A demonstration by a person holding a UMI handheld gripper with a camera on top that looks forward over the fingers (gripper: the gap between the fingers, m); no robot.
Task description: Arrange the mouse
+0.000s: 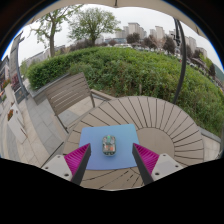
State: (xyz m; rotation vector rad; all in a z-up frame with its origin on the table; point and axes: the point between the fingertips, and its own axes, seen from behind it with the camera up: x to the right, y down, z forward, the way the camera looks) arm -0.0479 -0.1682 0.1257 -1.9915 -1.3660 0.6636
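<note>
A small grey-green mouse (109, 145) lies on a blue mouse mat (108, 147) on a round slatted wooden table (160, 120). My gripper (109, 163) is open, its two fingers with magenta pads (77, 157) spread wide to either side of the mat. The mouse lies just ahead of the fingertips, centred between them, with wide gaps on both sides. The fingers touch nothing.
A wooden bench (66, 92) stands to the left beyond the table, on a paved path (35, 130). A green hedge (130, 68) runs behind, with trees and buildings further off.
</note>
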